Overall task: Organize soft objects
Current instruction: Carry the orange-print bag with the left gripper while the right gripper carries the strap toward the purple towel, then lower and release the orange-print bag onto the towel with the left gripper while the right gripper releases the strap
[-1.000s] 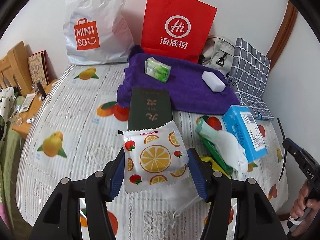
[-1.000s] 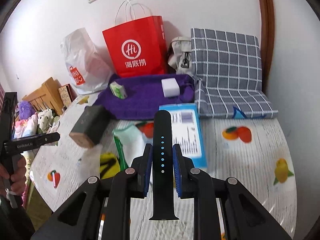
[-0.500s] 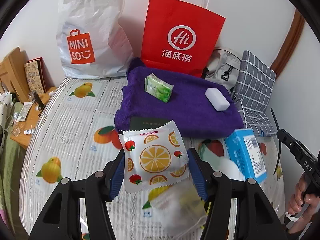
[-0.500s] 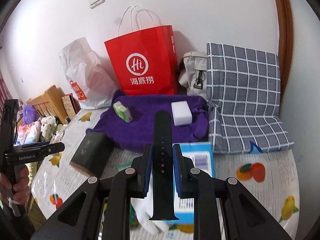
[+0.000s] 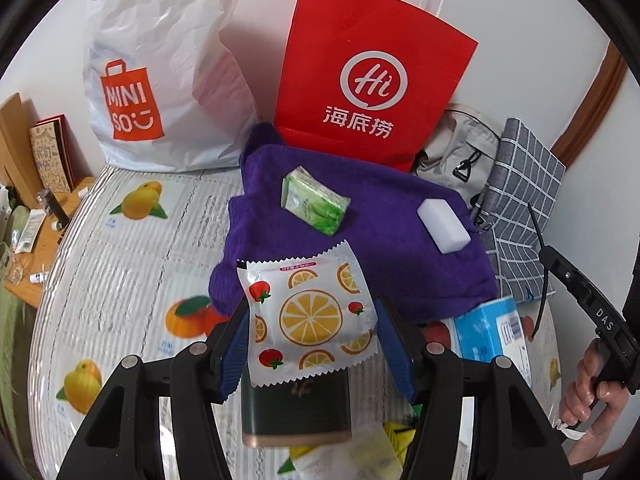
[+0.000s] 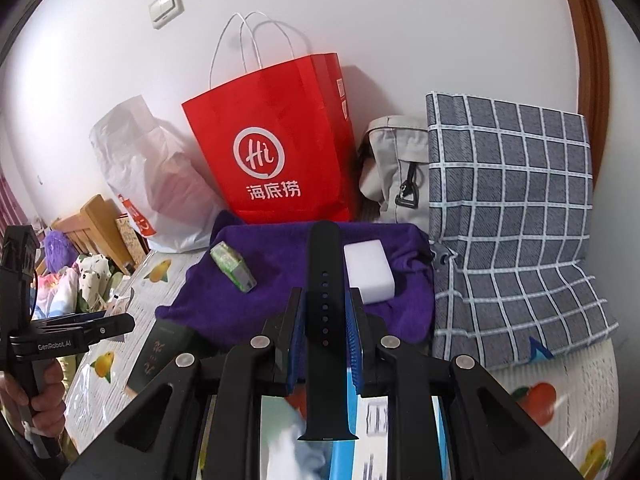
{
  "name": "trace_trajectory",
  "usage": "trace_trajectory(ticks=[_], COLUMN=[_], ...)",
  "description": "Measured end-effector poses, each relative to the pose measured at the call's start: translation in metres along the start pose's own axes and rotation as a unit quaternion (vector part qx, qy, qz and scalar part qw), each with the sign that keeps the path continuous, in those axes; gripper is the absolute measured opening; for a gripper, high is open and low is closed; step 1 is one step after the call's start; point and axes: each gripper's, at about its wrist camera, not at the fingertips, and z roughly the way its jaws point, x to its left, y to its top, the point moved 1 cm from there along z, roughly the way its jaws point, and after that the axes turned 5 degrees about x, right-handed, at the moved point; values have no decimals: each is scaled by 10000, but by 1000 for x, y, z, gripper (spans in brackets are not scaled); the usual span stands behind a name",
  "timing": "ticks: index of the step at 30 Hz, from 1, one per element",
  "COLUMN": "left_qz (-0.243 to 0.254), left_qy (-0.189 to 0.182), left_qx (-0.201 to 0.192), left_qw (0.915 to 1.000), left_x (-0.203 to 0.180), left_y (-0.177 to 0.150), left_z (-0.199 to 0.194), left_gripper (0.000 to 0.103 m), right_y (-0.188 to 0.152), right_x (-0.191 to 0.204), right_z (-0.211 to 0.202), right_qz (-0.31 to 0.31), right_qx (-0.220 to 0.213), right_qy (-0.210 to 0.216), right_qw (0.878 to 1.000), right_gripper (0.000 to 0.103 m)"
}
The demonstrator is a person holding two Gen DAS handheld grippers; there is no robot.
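Observation:
My left gripper (image 5: 310,322) is shut on a white packet printed with orange slices (image 5: 308,312), held just short of the near edge of a purple towel (image 5: 380,240). On that towel lie a green tissue pack (image 5: 314,200) and a white sponge block (image 5: 442,226). My right gripper (image 6: 324,322) is shut on a black watch strap (image 6: 323,304) that stands upright between the pads, just before the same purple towel (image 6: 280,276), its green tissue pack (image 6: 234,266) and white sponge block (image 6: 368,270).
A red paper bag (image 5: 368,76), a white Miniso bag (image 5: 160,68), a grey bag (image 6: 394,168) and a checked cushion (image 6: 512,216) line the wall. A dark green box (image 5: 296,412), a blue box (image 5: 490,334) and loose wrappers lie on the fruit-print cover. A wooden shelf (image 5: 36,200) stands left.
Both grippers have moved forward toward the purple towel, each keeping its object. In the left wrist view the dark green box has slid from ahead of the packet to beneath it.

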Motion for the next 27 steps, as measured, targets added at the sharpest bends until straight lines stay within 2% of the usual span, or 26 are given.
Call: trace_trajectory(ticks=[11, 17, 23, 27], left_qz=[-61, -140, -196, -235], left_qy=[97, -35, -54, -18], left_qx=[89, 181, 241, 320], left_qw=[9999, 9997, 9995, 9992], left_x=[9, 11, 13, 14], left_y=[30, 42, 52, 57], left_z=[28, 47, 67, 81], left_gripper=[57, 57, 57, 57], right_y=[29, 34, 27, 23], right_x=[-21, -36, -48, -52], right_z=[38, 65, 97, 112], right_qz=[90, 262, 399, 477], right_qx=[60, 140, 495, 689], right_qy=[-48, -110, -128, 47], right_qw=[9999, 9995, 9979, 9965], right_gripper=[20, 20, 20, 20])
